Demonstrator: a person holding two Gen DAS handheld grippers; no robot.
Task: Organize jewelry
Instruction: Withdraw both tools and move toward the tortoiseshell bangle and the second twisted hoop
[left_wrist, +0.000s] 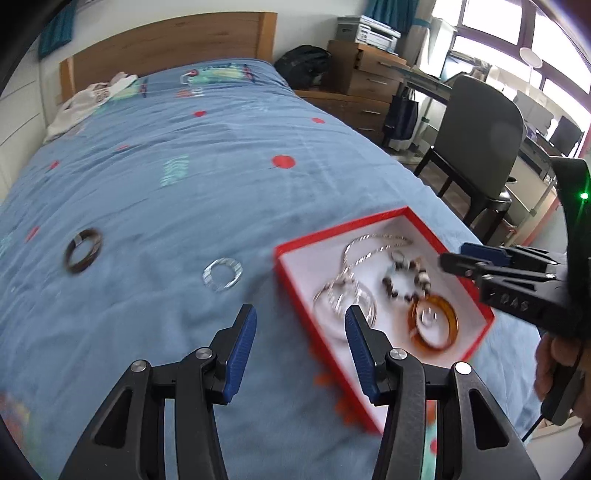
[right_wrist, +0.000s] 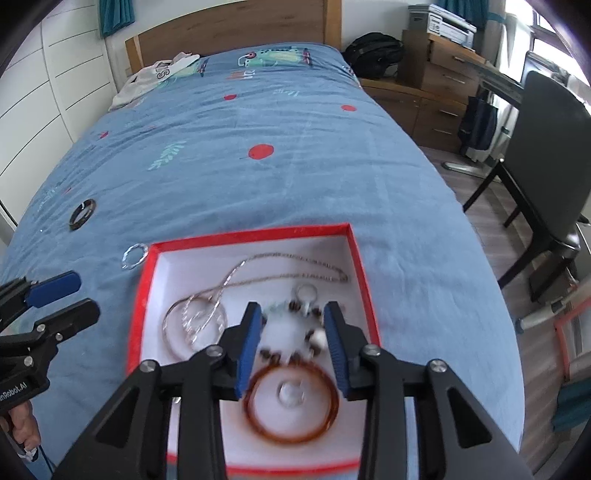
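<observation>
From the left wrist view, the left gripper (left_wrist: 300, 345) is seen wide open with nothing held in it. Just ahead of it and to its right lies the red box (left_wrist: 476, 301) on the bed (left_wrist: 221, 147). The box is counted as one. Inside it are seen one chain (left_wrist: 373, 245), one bead bracelet (left_wrist: 406, 282), one orange bangle (left_wrist: 436, 321) and one silver hoop (left_wrist: 343, 299); the picture is blurry, so small pieces may be missed. Ahead of the gripper a clear ring (left_wrist: 222, 275) is left on the bed, and farther off to its left a brown ring (left_wrist: 83, 250). So two pieces are still out of the box. The right gripper (left_wrist: 461, 260) is seen at the far right, over the box. From the right wrist view, the right gripper (right_wrist: 291, 347) is seen open above the box (right_wrist: 146, 295), with nothing gripped; the bead bracelet (right_wrist: 314, 332) lies right under its gap and the orange bangle (right_wrist: 291, 402) nearer to the camera. The chain (right_wrist: 280, 269) lies ahead. To the left, outside the box, the clear ring (right_wrist: 133, 255) and the brown ring (right_wrist: 82, 215) are seen. It is judged that most of the job is done and two rings are left.
</observation>
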